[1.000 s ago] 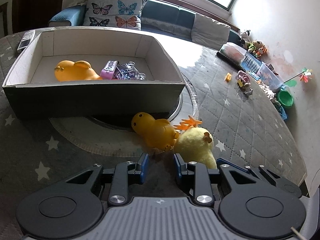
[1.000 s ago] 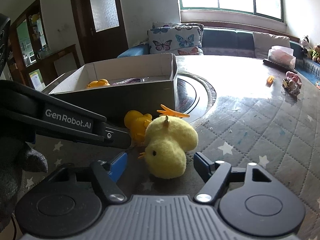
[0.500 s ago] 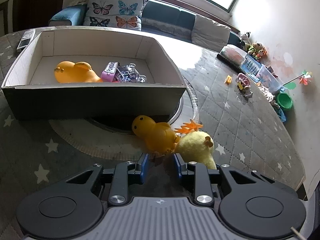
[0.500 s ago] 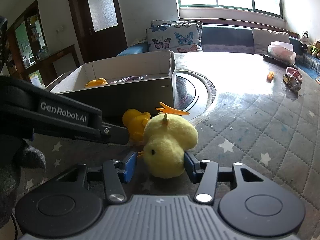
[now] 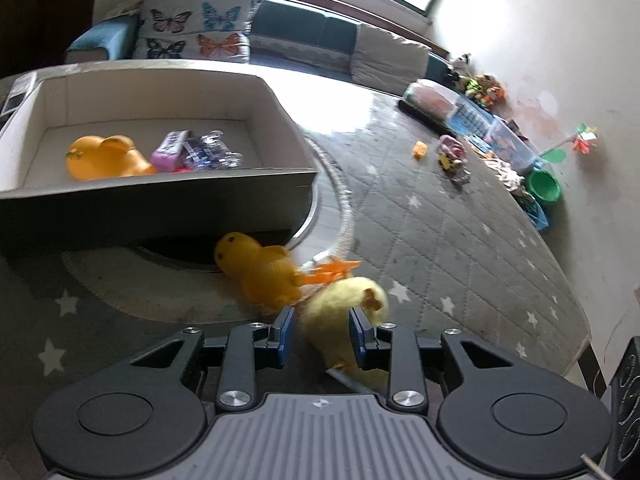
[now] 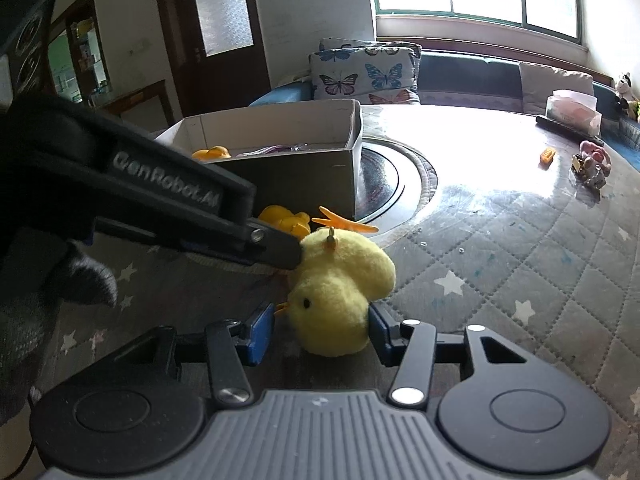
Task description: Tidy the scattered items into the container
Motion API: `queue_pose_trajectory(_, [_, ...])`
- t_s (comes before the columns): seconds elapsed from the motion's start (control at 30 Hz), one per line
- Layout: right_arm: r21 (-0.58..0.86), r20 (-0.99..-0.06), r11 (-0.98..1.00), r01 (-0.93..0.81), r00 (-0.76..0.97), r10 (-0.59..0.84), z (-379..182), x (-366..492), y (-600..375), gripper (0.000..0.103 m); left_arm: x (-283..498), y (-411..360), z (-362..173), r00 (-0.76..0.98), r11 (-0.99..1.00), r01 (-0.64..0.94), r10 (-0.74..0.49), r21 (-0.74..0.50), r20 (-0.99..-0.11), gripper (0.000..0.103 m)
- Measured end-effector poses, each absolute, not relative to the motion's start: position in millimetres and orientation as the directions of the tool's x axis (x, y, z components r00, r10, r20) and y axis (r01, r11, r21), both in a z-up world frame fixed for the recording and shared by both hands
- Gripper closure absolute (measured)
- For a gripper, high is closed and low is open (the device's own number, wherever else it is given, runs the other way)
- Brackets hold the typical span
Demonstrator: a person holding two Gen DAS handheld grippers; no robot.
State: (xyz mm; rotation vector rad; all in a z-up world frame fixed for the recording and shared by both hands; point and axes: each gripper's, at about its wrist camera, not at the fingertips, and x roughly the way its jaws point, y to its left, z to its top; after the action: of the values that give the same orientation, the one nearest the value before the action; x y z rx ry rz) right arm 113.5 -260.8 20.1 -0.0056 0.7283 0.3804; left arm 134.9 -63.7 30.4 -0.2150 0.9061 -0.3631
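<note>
A yellow plush chick (image 6: 340,280) lies on the star-print table cover, and my right gripper (image 6: 322,324) is shut on its head. My left gripper (image 5: 322,330) is open, and the chick (image 5: 340,304) reaches in between its fingers. One of its fingers (image 6: 280,246) touches the top of the chick. An orange rubber duck (image 5: 256,268) and an orange clip (image 5: 332,268) lie just beyond, against the cardboard box (image 5: 160,196). The box holds another orange duck (image 5: 104,156), a pink toy (image 5: 172,150) and a clear shiny toy (image 5: 212,152).
The box stands on a round turntable (image 5: 340,216) in the middle of the table. Small toys (image 5: 452,156) and an orange block (image 5: 419,149) lie far right, near plastic bins (image 5: 492,132) and a green bowl (image 5: 544,186). A gloved hand (image 6: 80,276) holds the left gripper.
My right gripper went from wide open to shut on the chick's head. My left gripper swung right from the rubber duck, so the chick now sits between its fingers.
</note>
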Motion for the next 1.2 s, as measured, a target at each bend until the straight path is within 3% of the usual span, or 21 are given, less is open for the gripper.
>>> queue_pose_trajectory(0.7, [0.108,-0.647,0.925,-0.364,0.681,0.343,23,92,-274,0.053,123,-88,34,0.541,0.911,0.341,-0.393,-0.233,-0.743,0.069])
queue_pose_trajectory(1.2, [0.103,-0.649,0.924,-0.368,0.679,0.343,19,88,-276,0.053,131,-81,34,0.581,0.926,0.316,-0.361,-0.207,-0.729,0.069])
